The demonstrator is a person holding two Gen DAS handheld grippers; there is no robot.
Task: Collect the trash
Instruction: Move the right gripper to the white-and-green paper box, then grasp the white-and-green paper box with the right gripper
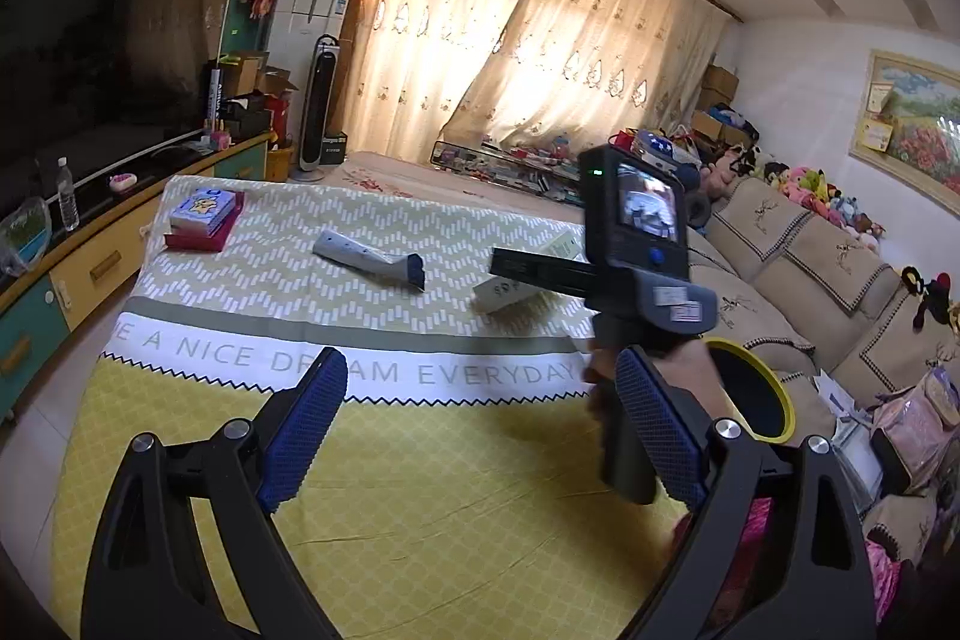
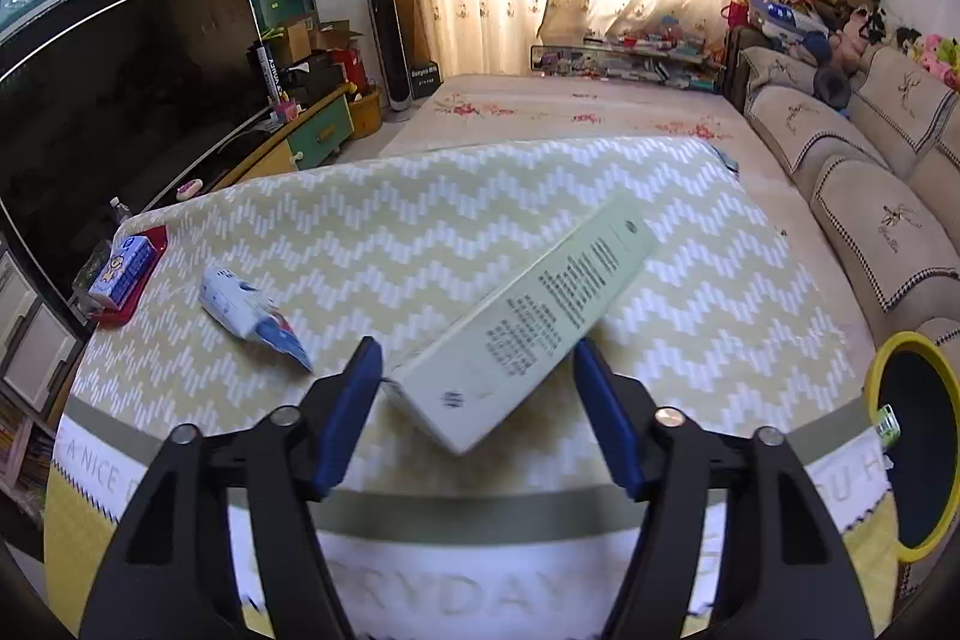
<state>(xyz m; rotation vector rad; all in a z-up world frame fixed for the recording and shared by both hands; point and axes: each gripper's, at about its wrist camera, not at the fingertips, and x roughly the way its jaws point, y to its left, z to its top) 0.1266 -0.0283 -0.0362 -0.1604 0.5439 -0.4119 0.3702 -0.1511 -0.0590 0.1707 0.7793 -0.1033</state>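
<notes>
A long pale cardboard box (image 2: 528, 322) with printed text lies tilted between the blue pads of my right gripper (image 2: 478, 382). The pads touch its two sides, so the gripper is shut on the box, just above the tablecloth. The same box (image 1: 528, 274) shows in the left wrist view behind the right gripper's body (image 1: 642, 244). A crumpled white and blue wrapper (image 2: 252, 310) lies to the left on the cloth; it also shows in the left wrist view (image 1: 372, 256). My left gripper (image 1: 480, 406) is open and empty over the near yellow part of the cloth. A yellow-rimmed bin (image 2: 918, 448) stands at the right table edge.
A small blue carton on a red tray (image 1: 201, 220) sits at the table's far left corner. A TV (image 1: 102, 58) on a low cabinet with a water bottle (image 1: 67, 193) runs along the left. A beige sofa (image 1: 810, 280) with bags lies on the right.
</notes>
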